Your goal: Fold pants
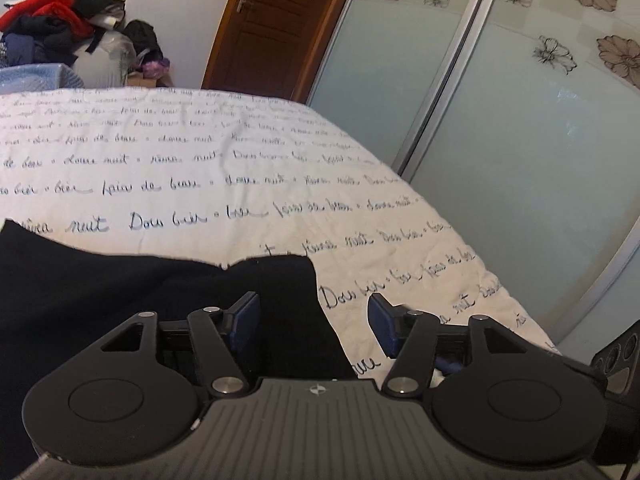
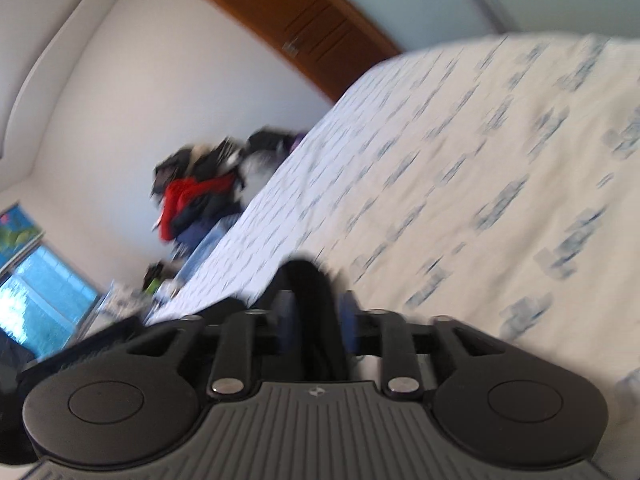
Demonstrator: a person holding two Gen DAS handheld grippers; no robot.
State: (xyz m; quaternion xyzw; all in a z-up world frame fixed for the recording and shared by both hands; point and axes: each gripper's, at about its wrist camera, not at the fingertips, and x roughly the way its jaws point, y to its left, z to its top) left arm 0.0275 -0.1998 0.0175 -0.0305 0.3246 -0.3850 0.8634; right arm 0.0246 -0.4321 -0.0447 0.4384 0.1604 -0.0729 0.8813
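Dark navy pants (image 1: 120,292) lie flat on the bed's white sheet with script print (image 1: 200,152), filling the lower left of the left wrist view. My left gripper (image 1: 314,316) is open, its blue pads wide apart just above the pants' right edge, holding nothing. In the blurred, tilted right wrist view my right gripper (image 2: 316,320) is shut on a bunched fold of the dark pants (image 2: 312,300), which sticks up between the fingers above the sheet (image 2: 480,160).
A pile of red and dark clothes (image 1: 56,20) sits beyond the bed's far left corner. A brown door (image 1: 276,20) stands behind the bed, and frosted sliding wardrobe doors (image 1: 500,140) run along the right side. A window (image 2: 36,292) shows at left.
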